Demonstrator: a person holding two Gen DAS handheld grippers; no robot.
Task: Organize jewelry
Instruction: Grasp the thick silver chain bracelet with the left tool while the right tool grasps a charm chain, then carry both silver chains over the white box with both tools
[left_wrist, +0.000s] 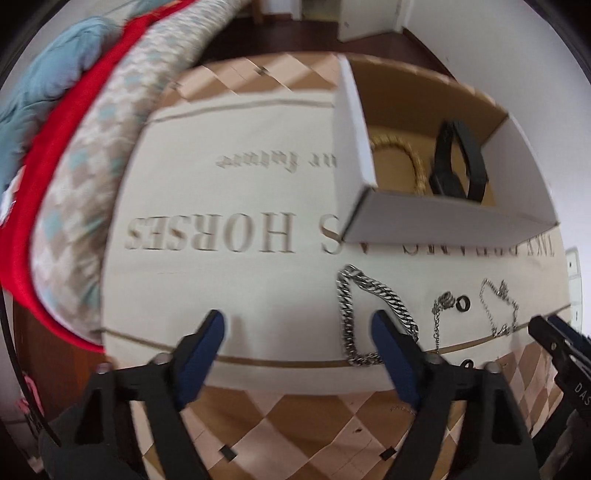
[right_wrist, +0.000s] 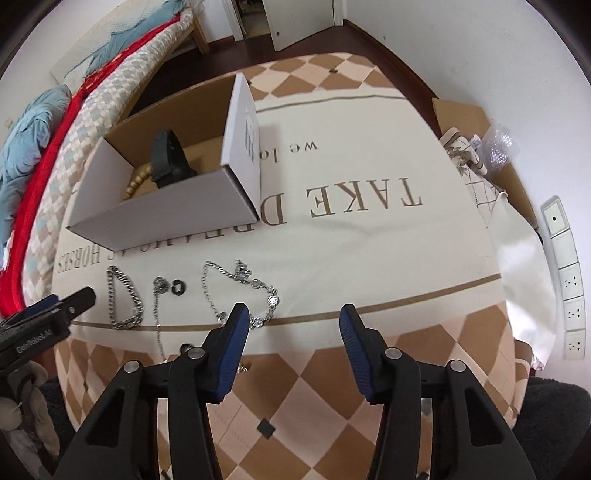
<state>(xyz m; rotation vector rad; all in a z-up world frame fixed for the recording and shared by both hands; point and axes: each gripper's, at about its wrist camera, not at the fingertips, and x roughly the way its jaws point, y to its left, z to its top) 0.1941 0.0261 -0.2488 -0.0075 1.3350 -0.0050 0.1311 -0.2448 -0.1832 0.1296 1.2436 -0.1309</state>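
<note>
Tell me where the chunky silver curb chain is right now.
The chunky silver curb chain lies looped on the printed cloth, just in front of the white cardboard box, left of the small black ring.

Support surface: table covered by a cream cloth (right_wrist: 369, 251) with tan-and-pink diamond border and printed lettering ("TAKE", "HORSES" legible). Lying directly on it: an open cardboard box (right_wrist: 155, 218), white outside, brown inside, toward the back left in the right wrist view. In front of the box, in a row on the cream area: a heavy silver chain (left_wrist: 354, 317) in a loop; a thin chain (right_wrist: 159, 314) trailing over the tan stripe; a small dark ring (right_wrist: 179, 287) just beside it; a fine bracelet with clear stones (right_wrist: 240, 291). Another small dark ring (right_wrist: 184, 348) lies on the border nearer the edge.
</note>
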